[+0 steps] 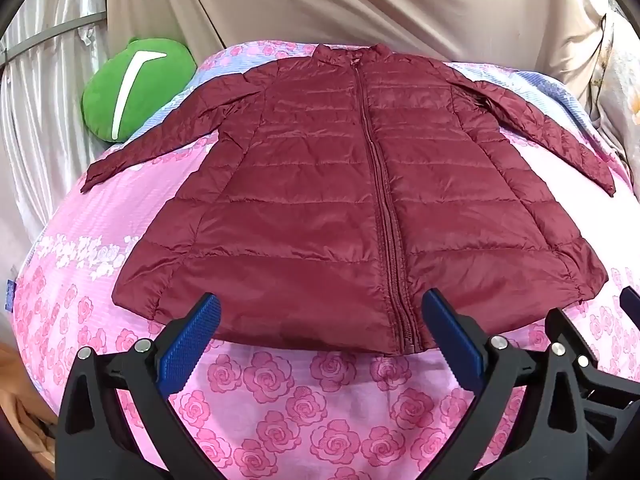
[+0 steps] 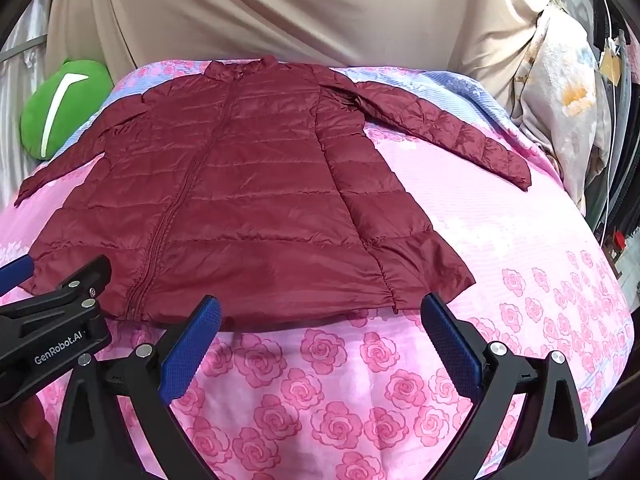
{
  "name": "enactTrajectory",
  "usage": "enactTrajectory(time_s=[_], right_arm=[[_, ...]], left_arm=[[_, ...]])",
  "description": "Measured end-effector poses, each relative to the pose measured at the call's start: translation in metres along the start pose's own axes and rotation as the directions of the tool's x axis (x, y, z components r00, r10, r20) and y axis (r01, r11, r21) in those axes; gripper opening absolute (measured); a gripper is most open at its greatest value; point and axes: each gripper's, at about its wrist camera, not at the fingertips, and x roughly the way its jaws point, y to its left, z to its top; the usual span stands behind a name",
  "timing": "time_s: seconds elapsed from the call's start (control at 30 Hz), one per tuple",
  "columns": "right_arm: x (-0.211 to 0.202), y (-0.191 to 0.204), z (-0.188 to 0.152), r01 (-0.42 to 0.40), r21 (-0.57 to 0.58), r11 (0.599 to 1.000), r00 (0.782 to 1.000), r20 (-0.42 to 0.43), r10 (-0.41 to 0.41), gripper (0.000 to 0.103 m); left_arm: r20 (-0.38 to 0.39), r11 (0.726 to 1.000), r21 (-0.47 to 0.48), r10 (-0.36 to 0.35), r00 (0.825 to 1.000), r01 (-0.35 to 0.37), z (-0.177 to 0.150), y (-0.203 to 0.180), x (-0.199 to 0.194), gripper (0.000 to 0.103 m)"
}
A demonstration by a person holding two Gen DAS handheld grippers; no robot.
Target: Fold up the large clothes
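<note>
A dark red quilted jacket [image 1: 320,184] [image 2: 240,200] lies flat and zipped on a pink rose-print bedsheet [image 1: 300,400] [image 2: 500,220], collar at the far end, both sleeves spread outward. My left gripper [image 1: 320,312] hovers over the jacket's near hem, left of the zipper, jaws wide open and empty. My right gripper [image 2: 320,312] hangs open over the hem near the jacket's right corner, nothing between its blue pads [image 2: 192,344]. Each gripper shows at the other view's edge: the right gripper [image 1: 592,360] and the left gripper [image 2: 60,308].
A green plush cushion [image 1: 136,88] [image 2: 60,108] sits at the far left of the bed. Beige cloth [image 1: 360,4] hangs behind the bed. A pale floral pillow [image 2: 568,104] and cluttered items stand at the right side.
</note>
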Motion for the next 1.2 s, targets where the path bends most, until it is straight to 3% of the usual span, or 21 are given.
enactTrajectory(time_s=[1.2], right_arm=[[0.0065,0.0064,0.0004,0.001,-0.008,1.0,1.0,-0.005,-0.001,0.098]], left_arm=[[-0.021,1.0,-0.009,0.015,1.0,-0.015,-0.0017,0.0061,0.009,0.098]])
